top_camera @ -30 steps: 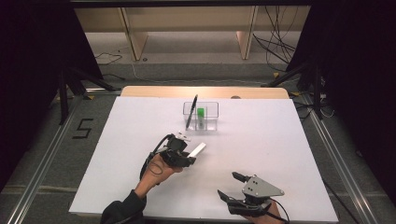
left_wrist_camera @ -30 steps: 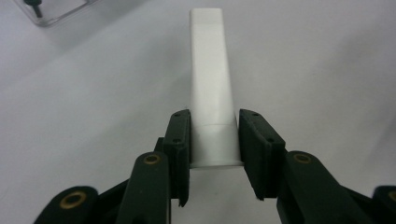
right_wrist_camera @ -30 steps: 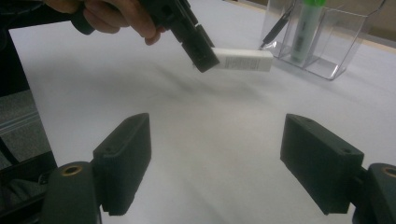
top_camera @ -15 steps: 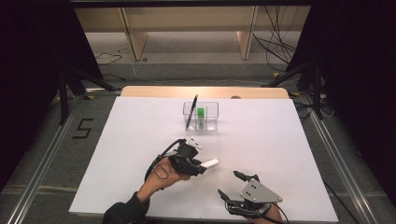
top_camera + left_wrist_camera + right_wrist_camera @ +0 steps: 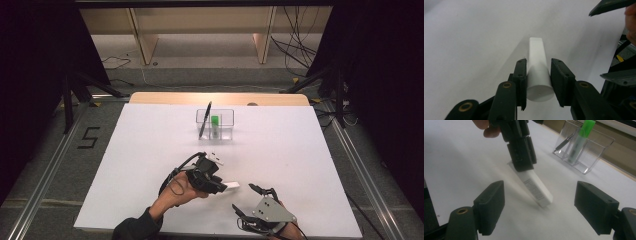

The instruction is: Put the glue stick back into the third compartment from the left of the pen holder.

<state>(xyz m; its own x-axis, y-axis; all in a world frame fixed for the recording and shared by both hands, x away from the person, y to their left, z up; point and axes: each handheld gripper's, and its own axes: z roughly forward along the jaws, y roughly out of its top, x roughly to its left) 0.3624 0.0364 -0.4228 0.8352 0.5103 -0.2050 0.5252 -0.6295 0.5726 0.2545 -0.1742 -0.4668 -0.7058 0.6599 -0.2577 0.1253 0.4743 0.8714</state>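
A person sits at a white table (image 5: 150, 150) with a hand-held gripper in each hand. The left gripper (image 5: 216, 183) is clamped around the round cap end of a white tube (image 5: 231, 186), and its two pads press against the tube's sides. From the high view, the tube lies on the near side of a clear plastic organizer (image 5: 222, 123), well apart from it, between that organizer and the person. The tube's flat crimped end points down toward the table surface, tilted, and sits close to it; whether it touches cannot be told. In the right gripper view, printed text runs along the side of the tube. The right gripper (image 5: 254, 204) is nearer the person than the tube is, and farther from the organizer. Its jaws stand wide apart with nothing between them, aimed toward the tube. The organizer holds an upright green marker (image 5: 214, 121) and a black pen (image 5: 205, 120) leaning against its wall.
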